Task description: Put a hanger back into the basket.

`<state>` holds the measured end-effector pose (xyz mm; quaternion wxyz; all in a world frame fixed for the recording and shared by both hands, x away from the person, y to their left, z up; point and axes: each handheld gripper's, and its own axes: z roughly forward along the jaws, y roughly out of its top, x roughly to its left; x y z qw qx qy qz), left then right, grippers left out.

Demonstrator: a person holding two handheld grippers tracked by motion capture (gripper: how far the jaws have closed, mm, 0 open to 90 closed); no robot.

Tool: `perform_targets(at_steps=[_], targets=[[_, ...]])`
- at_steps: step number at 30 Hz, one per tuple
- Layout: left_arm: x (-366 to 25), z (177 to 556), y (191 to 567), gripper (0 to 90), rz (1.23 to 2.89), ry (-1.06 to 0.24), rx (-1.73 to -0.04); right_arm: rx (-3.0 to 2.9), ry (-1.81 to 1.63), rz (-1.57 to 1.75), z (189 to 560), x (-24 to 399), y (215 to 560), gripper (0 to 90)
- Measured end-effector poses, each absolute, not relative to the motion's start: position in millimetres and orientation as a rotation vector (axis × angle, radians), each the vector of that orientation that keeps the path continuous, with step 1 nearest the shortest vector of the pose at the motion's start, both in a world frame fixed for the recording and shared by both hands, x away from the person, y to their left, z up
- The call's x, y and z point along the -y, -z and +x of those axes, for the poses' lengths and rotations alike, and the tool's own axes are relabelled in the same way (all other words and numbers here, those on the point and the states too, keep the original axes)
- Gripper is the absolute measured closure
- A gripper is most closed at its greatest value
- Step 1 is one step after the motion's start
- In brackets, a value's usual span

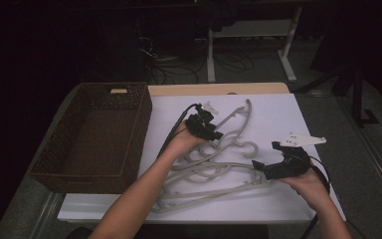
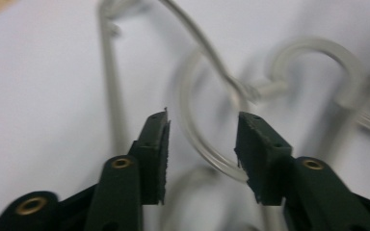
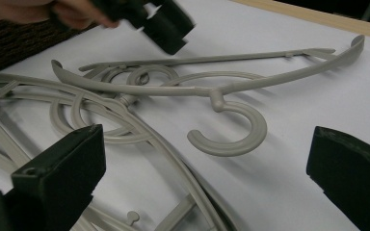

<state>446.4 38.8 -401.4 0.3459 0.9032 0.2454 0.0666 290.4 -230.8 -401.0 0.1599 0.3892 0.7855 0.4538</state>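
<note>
The left tool (image 1: pixel 213 130) stood half open over the hangers (image 1: pixel 214 169), holding nothing. The right tool (image 1: pixel 268 157) stood wide open and empty. The left should close squarely on one hook (image 2: pixel 207 139) only.

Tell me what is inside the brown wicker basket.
The brown wicker basket shows only its woven floor and a pale label on the far wall. Its near wall hides the nearest strip of floor.

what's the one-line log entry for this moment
scene: grey hangers piled on white table, brown basket at left | left gripper: open over a hanger hook | right gripper: open, nothing held
</note>
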Motion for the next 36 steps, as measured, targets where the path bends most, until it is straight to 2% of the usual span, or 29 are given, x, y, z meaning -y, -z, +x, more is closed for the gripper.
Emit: perform_targets(at_steps=[6,12,14,21,31,36], targets=[[-24,479,421,49.0,2.435,-0.223,-0.706,-2.249,-1.295,1.107,290,231,401,0.1],[-15,488,436,49.2,2.494,-0.254,-0.703,-2.247,-1.304,1.11,290,232,401,0.1],[-13,490,440,53.2,2.511,-0.259,-0.711,-2.249,-1.303,1.109,290,232,401,0.1],[-11,489,441,79.6,2.52,-0.248,-0.723,-2.252,-1.299,1.103,290,230,401,0.1],[-11,486,436,81.7,2.533,-0.286,-0.759,-2.258,-1.299,1.095,290,229,402,0.1],[-29,481,418,81.6,2.479,-0.258,-0.831,-2.258,-1.297,1.1,290,228,402,0.1]])
